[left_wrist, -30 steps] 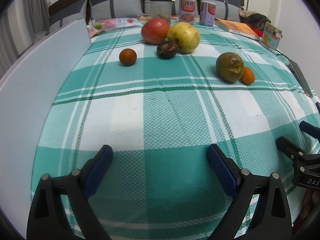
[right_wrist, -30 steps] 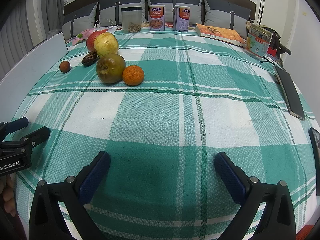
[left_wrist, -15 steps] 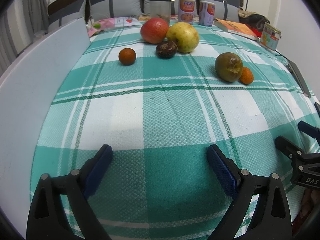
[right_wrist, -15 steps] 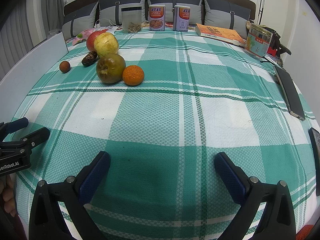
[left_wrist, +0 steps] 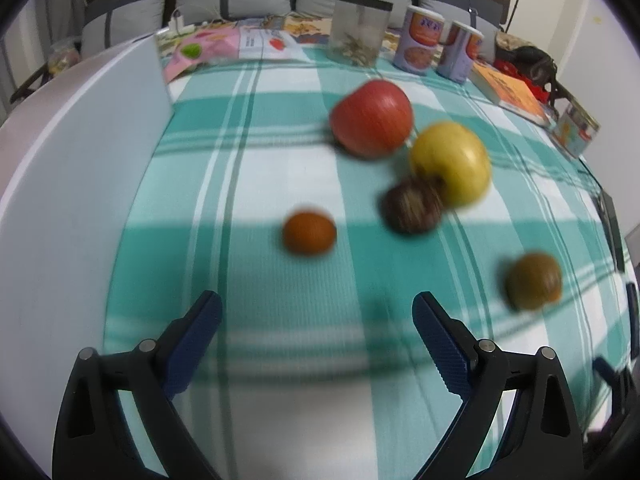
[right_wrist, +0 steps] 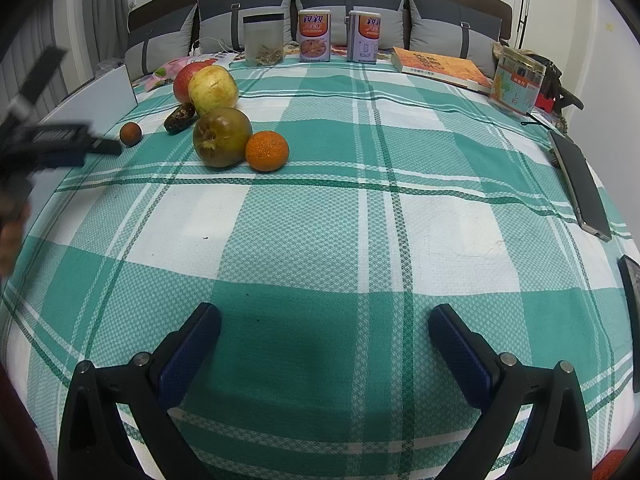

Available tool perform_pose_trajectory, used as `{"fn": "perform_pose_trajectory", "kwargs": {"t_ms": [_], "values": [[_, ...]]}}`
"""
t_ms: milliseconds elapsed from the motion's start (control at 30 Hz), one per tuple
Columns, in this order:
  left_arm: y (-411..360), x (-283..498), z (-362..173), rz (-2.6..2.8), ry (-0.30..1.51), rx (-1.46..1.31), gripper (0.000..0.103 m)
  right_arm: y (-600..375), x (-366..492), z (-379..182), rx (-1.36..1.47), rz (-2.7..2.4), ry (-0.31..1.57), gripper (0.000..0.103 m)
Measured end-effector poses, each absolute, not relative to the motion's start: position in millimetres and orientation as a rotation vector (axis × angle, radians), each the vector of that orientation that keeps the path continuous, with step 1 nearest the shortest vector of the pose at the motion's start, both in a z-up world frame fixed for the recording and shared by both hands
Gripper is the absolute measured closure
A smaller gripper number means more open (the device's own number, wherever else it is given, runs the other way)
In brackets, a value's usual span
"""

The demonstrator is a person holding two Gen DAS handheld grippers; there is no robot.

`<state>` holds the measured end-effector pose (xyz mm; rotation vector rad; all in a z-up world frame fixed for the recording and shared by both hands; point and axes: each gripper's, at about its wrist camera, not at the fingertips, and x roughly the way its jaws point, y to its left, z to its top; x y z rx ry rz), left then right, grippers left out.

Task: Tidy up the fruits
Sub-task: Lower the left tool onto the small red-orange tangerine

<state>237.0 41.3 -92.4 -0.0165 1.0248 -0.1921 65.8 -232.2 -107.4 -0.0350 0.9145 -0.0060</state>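
Several fruits lie on the green plaid cloth (right_wrist: pixel 320 216). In the blurred left wrist view I see a small orange-brown fruit (left_wrist: pixel 309 233), a dark wrinkled fruit (left_wrist: pixel 411 209), a red apple (left_wrist: pixel 372 119), a yellow apple (left_wrist: pixel 452 163) and a green-brown fruit (left_wrist: pixel 533 281). My left gripper (left_wrist: pixel 317 312) is open and empty, just short of the small orange-brown fruit. In the right wrist view the green-brown fruit (right_wrist: pixel 222 137) touches an orange (right_wrist: pixel 267 151). My right gripper (right_wrist: pixel 325 320) is open and empty over bare cloth, far from the fruits.
A white board (left_wrist: pixel 72 184) stands along the left edge. A clear jar (right_wrist: pixel 263 40), two cans (right_wrist: pixel 314 35), an orange book (right_wrist: pixel 438 65) and a tin (right_wrist: pixel 518 81) line the back. A phone (right_wrist: pixel 580 188) lies at the right edge.
My left gripper has moved quickly forward toward the small orange-brown fruit, and its view is now blurred. My right gripper has not moved.
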Motion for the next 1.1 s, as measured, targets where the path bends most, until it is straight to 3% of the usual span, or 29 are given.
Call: {"fn": "perform_pose_trajectory", "kwargs": {"t_ms": [33, 133, 200, 233, 267, 733, 800, 833, 867, 900, 1100], "values": [[40.3, 243.3, -93.6, -0.2, 1.022, -0.012, 0.011, -232.1, 65.8, -107.4, -0.035, -0.006, 0.915, 0.0], [36.9, 261.4, -104.9, -0.204, 1.06, -0.002, 0.045, -232.1, 65.9, -107.5, -0.035, -0.006, 0.915, 0.0], [38.2, 263.4, -104.6, -0.195, 1.027, 0.0, 0.049, -231.9, 65.8, -107.6, -0.035, -0.006, 0.915, 0.0], [39.6, 265.1, -105.0, -0.197, 1.027, -0.003, 0.07, -232.1, 65.9, -107.4, -0.035, -0.006, 0.914, 0.0], [40.9, 263.6, -104.0, -0.195, 1.02, -0.002, 0.073, -232.2, 65.9, -107.5, -0.035, -0.006, 0.915, 0.0], [65.3, 123.0, -95.1, -0.198, 1.03, -0.008, 0.072, -232.0, 66.0, -107.6, -0.036, -0.006, 0.914, 0.0], [69.2, 112.8, -100.2, -0.171, 1.043, -0.019, 0.064, -232.0, 66.0, -107.6, -0.036, -0.006, 0.914, 0.0], [72.3, 106.4, -100.4, -0.172, 1.026, -0.039, 0.055, -232.0, 66.0, -107.6, -0.036, -0.006, 0.914, 0.0], [75.1, 101.0, -100.3, -0.171, 1.016, -0.055, 0.038, -231.9, 65.9, -107.7, -0.035, -0.006, 0.913, 0.0], [77.3, 96.9, -101.0, -0.164, 1.014, -0.065, 0.032, -232.2, 66.2, -107.6, -0.035, -0.005, 0.914, 0.0], [81.0, 83.0, -99.5, -0.214, 1.023, -0.048, 0.03, -226.9, 99.2, -82.1, -0.034, 0.152, 0.996, 0.001]]}}
